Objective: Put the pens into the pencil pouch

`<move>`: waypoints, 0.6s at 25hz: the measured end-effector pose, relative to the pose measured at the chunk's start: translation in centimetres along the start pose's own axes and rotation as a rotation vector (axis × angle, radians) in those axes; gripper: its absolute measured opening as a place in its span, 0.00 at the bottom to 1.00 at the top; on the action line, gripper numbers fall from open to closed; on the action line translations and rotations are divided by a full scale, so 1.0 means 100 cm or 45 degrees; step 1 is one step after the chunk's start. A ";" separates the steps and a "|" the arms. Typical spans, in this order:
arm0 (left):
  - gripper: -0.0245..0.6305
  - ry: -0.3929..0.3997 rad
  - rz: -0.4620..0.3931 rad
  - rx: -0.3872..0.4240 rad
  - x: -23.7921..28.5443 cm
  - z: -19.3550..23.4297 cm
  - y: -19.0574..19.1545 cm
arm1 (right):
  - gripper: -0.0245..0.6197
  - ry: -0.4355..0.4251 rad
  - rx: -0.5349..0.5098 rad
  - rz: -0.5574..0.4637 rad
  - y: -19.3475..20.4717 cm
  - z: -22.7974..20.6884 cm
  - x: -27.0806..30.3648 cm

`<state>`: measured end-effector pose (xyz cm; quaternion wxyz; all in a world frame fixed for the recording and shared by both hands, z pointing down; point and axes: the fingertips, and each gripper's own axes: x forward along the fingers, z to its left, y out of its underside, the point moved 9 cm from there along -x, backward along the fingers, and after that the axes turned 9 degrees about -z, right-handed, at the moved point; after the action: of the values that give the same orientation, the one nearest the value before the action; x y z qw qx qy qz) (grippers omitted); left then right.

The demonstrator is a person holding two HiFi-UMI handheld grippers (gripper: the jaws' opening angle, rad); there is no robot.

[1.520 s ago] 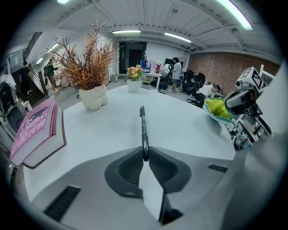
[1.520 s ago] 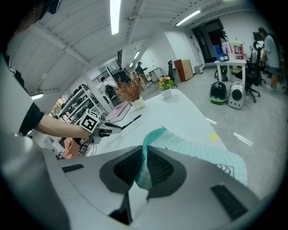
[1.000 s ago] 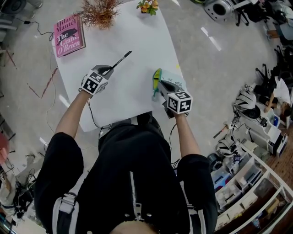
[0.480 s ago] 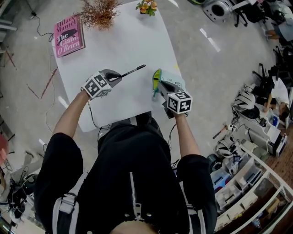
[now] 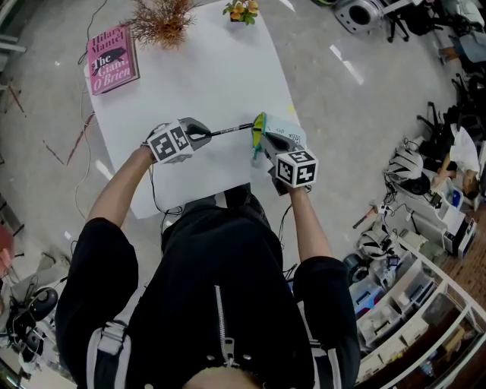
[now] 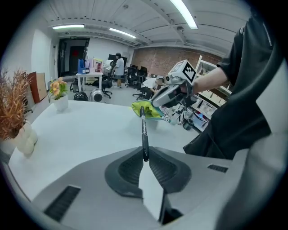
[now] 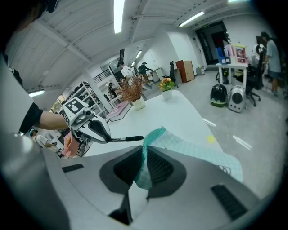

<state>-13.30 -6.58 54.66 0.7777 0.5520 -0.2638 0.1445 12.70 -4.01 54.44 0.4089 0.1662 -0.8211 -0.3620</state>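
One pen [image 5: 231, 130] in left gripper [image 5: 206, 134], tip at pouch [image 5: 262, 131] edge

A shared lab-style open office is shown: a polished grey concrete floor [image 5: 342, 106] is lit by long ceiling strip lights [image 6: 182, 12], a red brick back wall [image 6: 164, 56] is fronted by black swivel chairs [image 6: 137, 74], and white shelving crammed with parts bins [image 5: 402, 300] is ranged alongside.

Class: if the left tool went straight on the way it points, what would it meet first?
Probably the lifted mouth of the green-edged fabric pencil pouch, which the right tool pinches; the thin black pen that the left tool holds would touch first.
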 end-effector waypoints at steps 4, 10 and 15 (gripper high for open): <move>0.12 0.049 0.034 0.037 0.009 -0.005 -0.008 | 0.10 0.000 -0.001 0.004 -0.001 0.001 0.000; 0.12 0.092 0.118 0.114 0.031 -0.006 -0.010 | 0.10 -0.005 -0.010 0.015 0.003 0.003 0.001; 0.12 0.124 0.165 0.179 0.044 -0.012 -0.021 | 0.10 -0.008 -0.008 0.015 0.003 0.005 -0.002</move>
<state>-8.27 -6.45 55.20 0.7379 0.5794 -0.2500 0.2394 12.43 -3.43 54.30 0.4089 0.1590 -0.8221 -0.3629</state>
